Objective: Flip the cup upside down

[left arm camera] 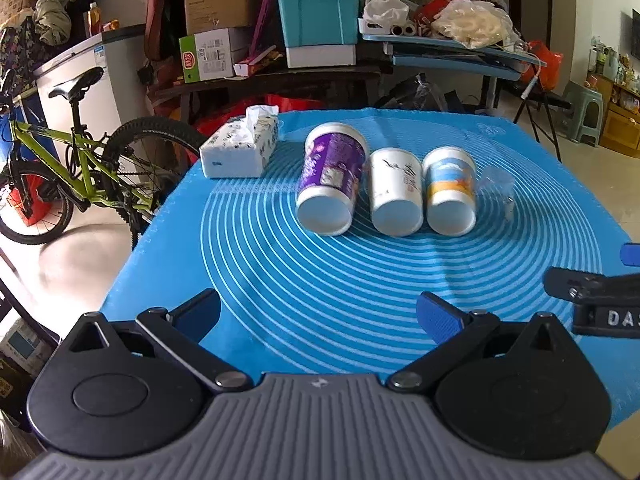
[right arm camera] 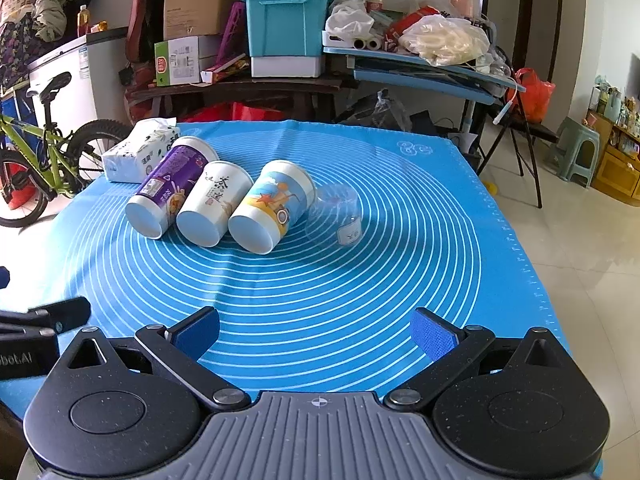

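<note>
Three paper cups lie on their sides in a row on the blue mat (left arm camera: 360,280), bases toward me: a purple cup (left arm camera: 332,178) (right arm camera: 168,188), a white cup (left arm camera: 396,192) (right arm camera: 214,202) and a cup with a blue and yellow print (left arm camera: 450,190) (right arm camera: 272,206). A clear plastic cup (left arm camera: 498,186) (right arm camera: 336,214) lies on its side to their right. My left gripper (left arm camera: 320,316) is open and empty, near the mat's front. My right gripper (right arm camera: 316,332) is open and empty, also well short of the cups. Part of each gripper shows at the other view's edge.
A tissue pack (left arm camera: 242,144) (right arm camera: 136,150) lies at the mat's back left, close to the purple cup. A green bicycle (left arm camera: 60,160) stands left of the table. Cluttered tables with a teal bin (left arm camera: 320,12) stand behind. The mat's right edge (right arm camera: 532,280) drops to tiled floor.
</note>
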`<state>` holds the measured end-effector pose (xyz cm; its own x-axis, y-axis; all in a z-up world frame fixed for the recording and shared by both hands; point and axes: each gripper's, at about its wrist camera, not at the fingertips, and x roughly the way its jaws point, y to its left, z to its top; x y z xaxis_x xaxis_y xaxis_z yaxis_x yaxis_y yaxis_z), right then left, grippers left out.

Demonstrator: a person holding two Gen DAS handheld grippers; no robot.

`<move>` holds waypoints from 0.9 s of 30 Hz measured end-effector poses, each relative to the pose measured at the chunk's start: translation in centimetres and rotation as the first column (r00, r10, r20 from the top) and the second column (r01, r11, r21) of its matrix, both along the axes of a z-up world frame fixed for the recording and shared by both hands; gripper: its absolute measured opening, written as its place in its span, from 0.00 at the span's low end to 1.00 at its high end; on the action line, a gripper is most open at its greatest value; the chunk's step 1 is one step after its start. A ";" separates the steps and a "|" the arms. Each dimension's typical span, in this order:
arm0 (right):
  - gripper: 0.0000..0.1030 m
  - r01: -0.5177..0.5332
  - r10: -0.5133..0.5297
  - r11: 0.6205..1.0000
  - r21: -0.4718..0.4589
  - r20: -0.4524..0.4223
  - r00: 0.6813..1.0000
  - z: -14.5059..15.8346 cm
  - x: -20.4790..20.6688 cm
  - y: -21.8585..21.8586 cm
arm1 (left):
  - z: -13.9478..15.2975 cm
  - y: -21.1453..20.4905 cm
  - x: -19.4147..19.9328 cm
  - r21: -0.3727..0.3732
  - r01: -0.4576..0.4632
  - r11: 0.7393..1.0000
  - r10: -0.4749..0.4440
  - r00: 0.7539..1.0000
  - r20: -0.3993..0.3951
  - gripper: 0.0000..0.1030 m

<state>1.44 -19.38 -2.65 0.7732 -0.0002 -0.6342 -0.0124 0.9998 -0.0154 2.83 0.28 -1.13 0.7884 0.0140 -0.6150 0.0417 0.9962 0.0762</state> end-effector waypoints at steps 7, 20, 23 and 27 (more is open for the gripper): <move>1.00 0.006 -0.006 1.000 0.003 0.027 1.000 0.0 2.0 -0.5 | -0.1 0.5 3.0 0.026 -0.011 1.000 0.010 0.999 0.044 0.99; 1.00 0.044 -0.046 0.998 0.045 0.030 0.998 -0.8 7.0 -1.7 | -0.7 0.1 9.1 0.065 -0.025 0.998 0.018 0.994 0.109 0.99; 1.00 0.060 -0.061 0.997 0.045 0.023 0.998 -1.2 7.8 -2.1 | -0.8 0.0 10.5 0.062 -0.024 0.998 0.017 0.994 0.110 0.99; 1.00 0.088 -0.088 0.995 0.052 -0.004 0.996 -2.1 8.4 -2.9 | -1.4 0.1 12.7 0.057 -0.016 0.998 0.011 0.996 0.089 0.99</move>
<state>9.88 -22.24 -4.75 0.7704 -0.0351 -0.6366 0.0754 0.9965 0.0363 15.55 0.36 -2.55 0.8395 0.0584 -0.5402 0.0187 0.9905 0.1361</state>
